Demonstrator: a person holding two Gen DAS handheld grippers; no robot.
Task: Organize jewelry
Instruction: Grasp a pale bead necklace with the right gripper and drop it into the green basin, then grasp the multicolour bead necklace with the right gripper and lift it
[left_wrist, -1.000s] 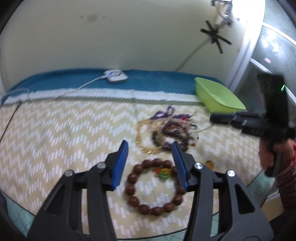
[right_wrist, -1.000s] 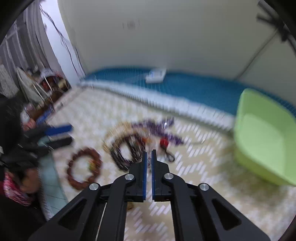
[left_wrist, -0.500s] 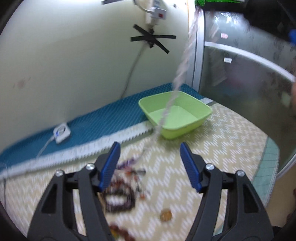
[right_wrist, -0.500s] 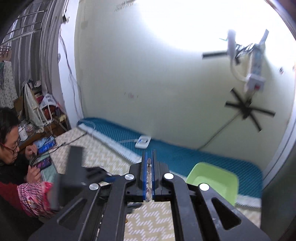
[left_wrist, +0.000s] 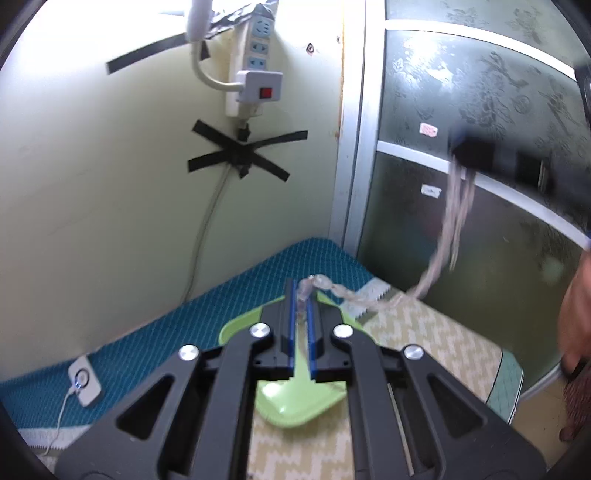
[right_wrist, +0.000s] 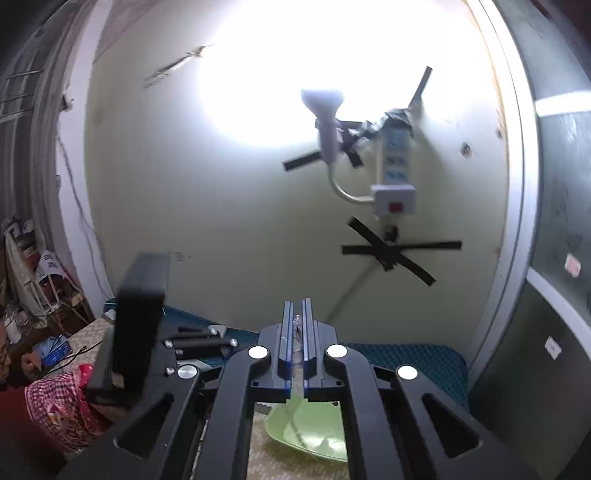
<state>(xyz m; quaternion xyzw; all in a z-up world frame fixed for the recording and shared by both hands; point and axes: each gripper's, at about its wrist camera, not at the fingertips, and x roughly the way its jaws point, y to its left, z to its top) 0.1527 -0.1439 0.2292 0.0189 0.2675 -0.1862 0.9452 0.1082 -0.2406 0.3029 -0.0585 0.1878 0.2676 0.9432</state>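
Note:
A pale clear-bead necklace is strung in the air between both grippers. My left gripper has its jaws closing on one end, and the blue pads press on the beads. The other end hangs from my right gripper, blurred at the upper right. In the right wrist view, my right gripper is shut on the necklace, with the left gripper low at its left. A green basin sits below both, also visible as the basin.
A power strip with a cable is taped to the wall. A frosted glass door stands at the right. A white charger lies on the blue mat. The zigzag cloth covers the floor. A person's patterned sleeve is at left.
My left gripper left the brown bead bracelet, rose, swung toward the basin and closed on the hanging necklace. My right gripper lifted the necklace high off the cloth.

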